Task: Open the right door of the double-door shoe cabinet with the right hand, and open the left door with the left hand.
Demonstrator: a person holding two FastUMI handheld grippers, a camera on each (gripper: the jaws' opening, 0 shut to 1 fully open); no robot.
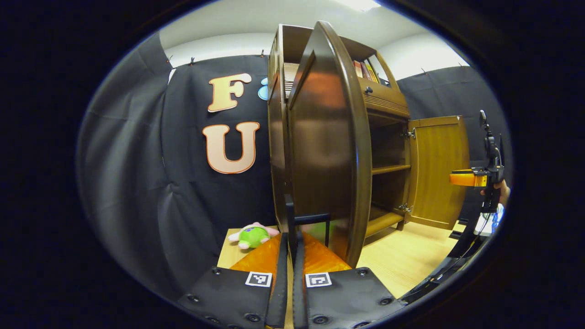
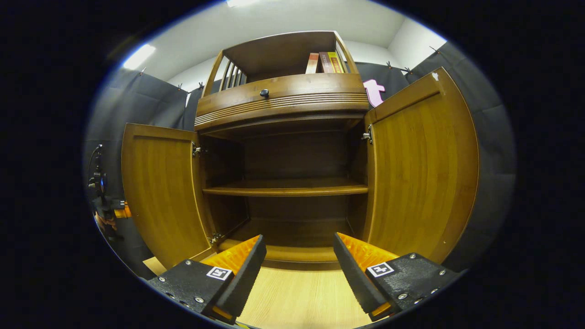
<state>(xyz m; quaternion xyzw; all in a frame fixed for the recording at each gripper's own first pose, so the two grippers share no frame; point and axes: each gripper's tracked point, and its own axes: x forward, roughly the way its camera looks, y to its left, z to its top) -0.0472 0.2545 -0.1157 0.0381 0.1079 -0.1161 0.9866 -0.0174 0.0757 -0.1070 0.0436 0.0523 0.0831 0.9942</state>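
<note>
Both brown wooden cabinet doors stand open.
My left gripper (image 1: 290, 237) is clamped on the left door's black handle (image 1: 311, 218); my right gripper (image 2: 299, 249) is spread apart.

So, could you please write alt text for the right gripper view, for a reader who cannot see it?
A wooden shoe cabinet stands with both doors swung wide: the left door, the right door, and one bare shelf inside. The right gripper is open in front of it, holding nothing. Books stand on top.
</note>
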